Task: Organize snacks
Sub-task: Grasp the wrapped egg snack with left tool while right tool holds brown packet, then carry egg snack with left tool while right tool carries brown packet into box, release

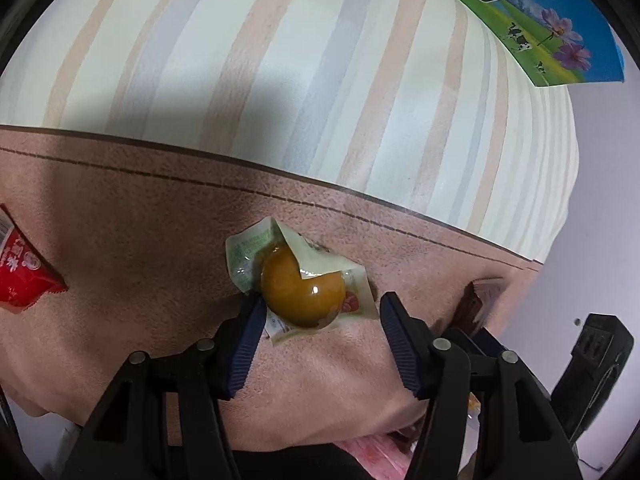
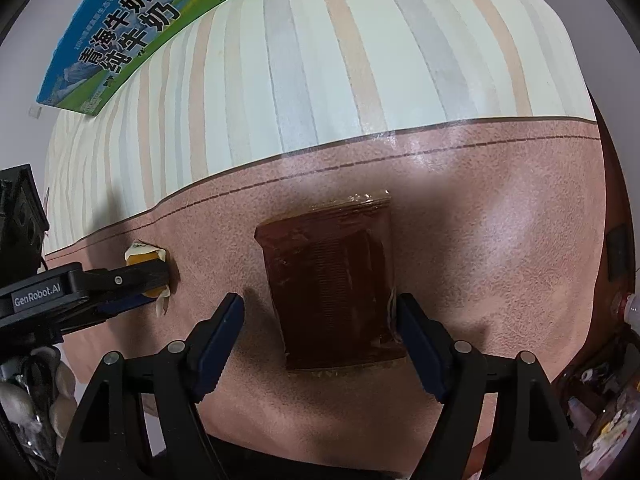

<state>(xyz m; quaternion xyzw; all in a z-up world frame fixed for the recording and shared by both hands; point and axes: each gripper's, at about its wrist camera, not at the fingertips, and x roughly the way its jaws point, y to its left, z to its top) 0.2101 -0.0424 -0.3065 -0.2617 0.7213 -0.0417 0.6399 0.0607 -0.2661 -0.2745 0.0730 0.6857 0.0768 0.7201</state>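
Observation:
A brown egg in a clear, green-printed wrapper (image 1: 302,286) lies on the pink strip of the tablecloth. My left gripper (image 1: 320,312) stands open around its near end: the left pad touches the wrapper's edge, the right pad is clear of it. In the right wrist view a flat dark-brown snack packet (image 2: 332,280) lies between the fingers of my right gripper (image 2: 320,304). That gripper is open too; its right pad is against the packet's edge and its left pad stands well off. The left gripper (image 2: 156,280) and the egg (image 2: 140,258) show at the left there.
A blue and green milk carton (image 2: 132,28) lies at the far side on the striped cloth (image 1: 320,80). A red packet (image 1: 24,272) sits at the left edge. A black device (image 1: 592,368) stands off the table's right side. Cluttered items (image 2: 600,420) lie low on the right.

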